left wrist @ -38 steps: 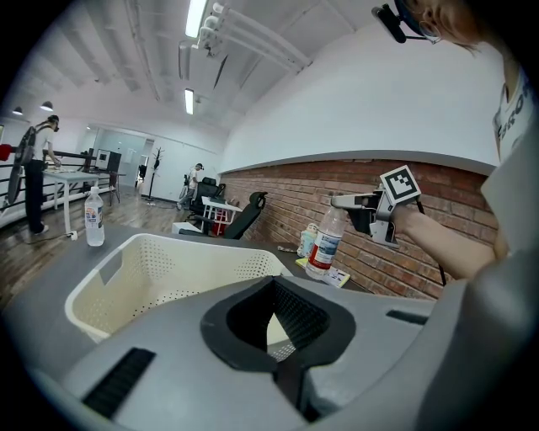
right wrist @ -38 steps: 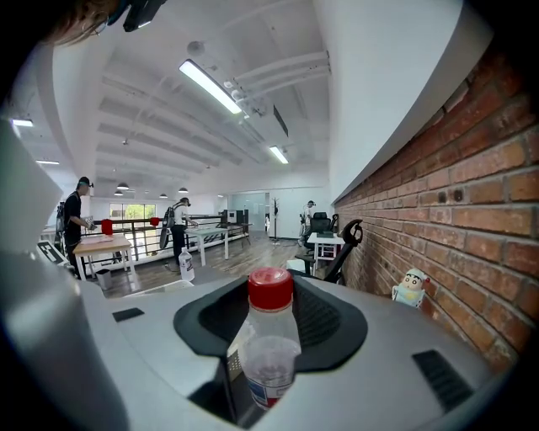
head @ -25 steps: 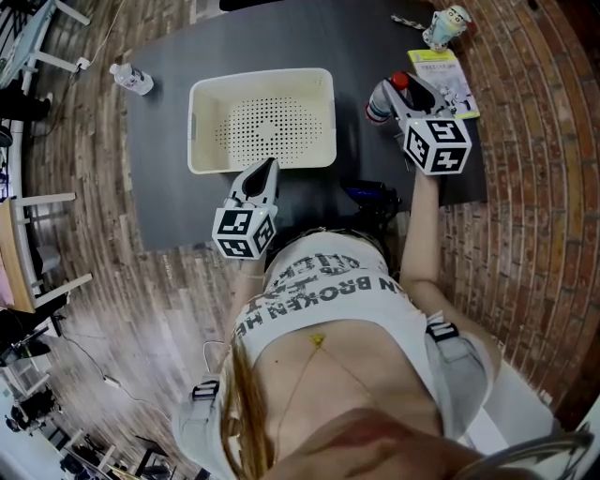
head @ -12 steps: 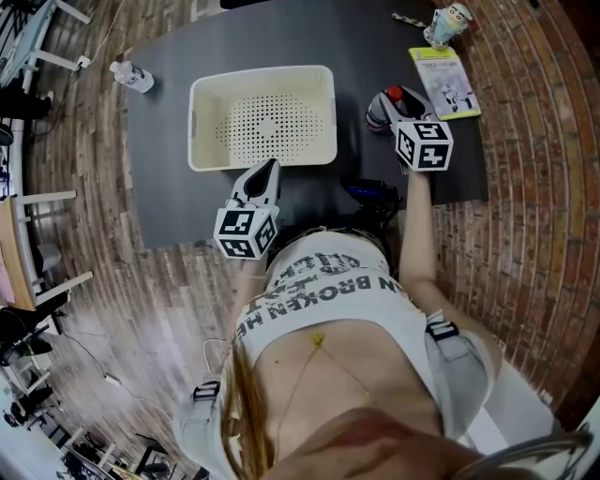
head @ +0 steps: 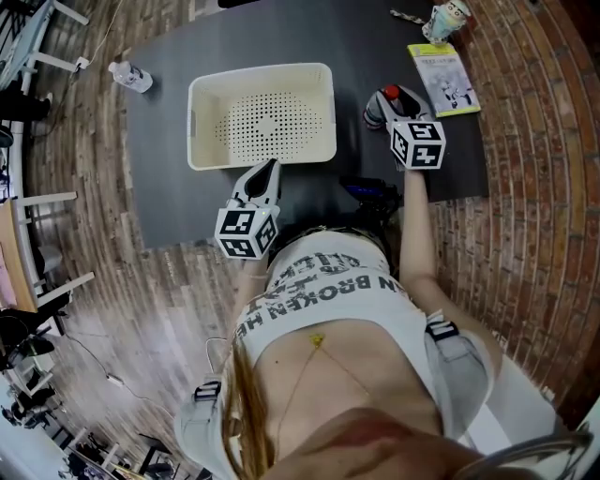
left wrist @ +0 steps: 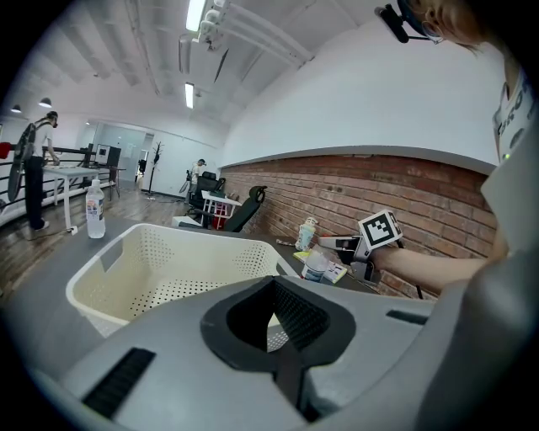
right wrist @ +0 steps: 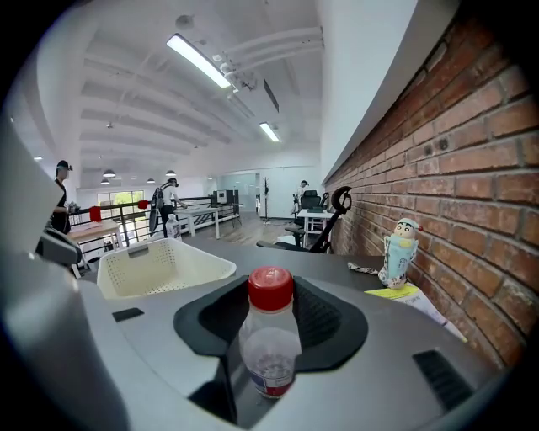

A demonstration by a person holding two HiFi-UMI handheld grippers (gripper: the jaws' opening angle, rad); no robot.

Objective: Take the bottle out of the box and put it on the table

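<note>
Head view, looking steeply down, with both gripper views. A dark grey table [head: 169, 178] carries all the objects; the white perforated box [head: 262, 71] at its middle serves as the landmark. The box holds nothing visible.

The person [head: 328, 309], in a white printed shirt, stands at the table's edge on the near side of the box.

The left gripper [head: 269, 169] sits just in front of the box's near rim, pointing toward it. Its jaws lie together with nothing between them.

The right gripper [head: 386, 105] is to the right of the box, clear of its wall. Its jaws stand wide and are clamped on the bottle [right wrist: 270, 341], a clear plastic one with a red cap. The bottle is upright between the pads, outside the box and over the table to the box's right. Whether its base touches the tabletop cannot be made out.

A yellow-green booklet [head: 445, 80] lies further right of the box, beyond the right gripper.

A second clear bottle [head: 129, 77] stands off the box's far-left corner, near the table's edge.

A small cartoon figurine [head: 446, 21] stands to the far right of the box, behind the booklet.
</note>
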